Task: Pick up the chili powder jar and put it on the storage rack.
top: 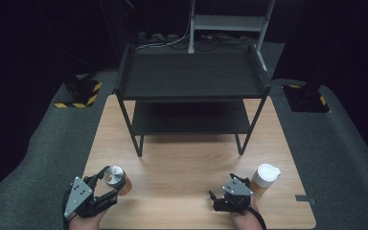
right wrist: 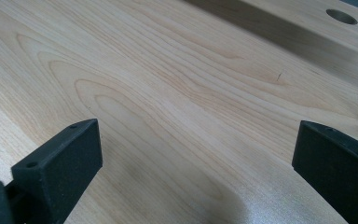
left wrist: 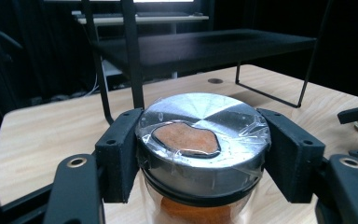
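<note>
The jar (left wrist: 200,154) sits clamped in the left hand-held gripper (top: 106,184) near the front left corner of the desk (top: 187,158). It is glass with an orange-brown filling, and its silver metal lid (left wrist: 205,126) is covered with clear film; a patch of the same brown shows under the film on top. I can read no label or writing on it. In the left gripper view, both black pads press on the lid's rim, one each side.

The right hand-held gripper (top: 216,197) rests low at the front right of the desk, jaws spread wide with only bare wood between them. Just beside it to the right stands a cup (top: 264,178) with a white lid and tan body, apart from the jaws; it shows no print that I can make out.

A black two-tier shelf (top: 191,76) stands at the back of the desk, well away from both hands.
</note>
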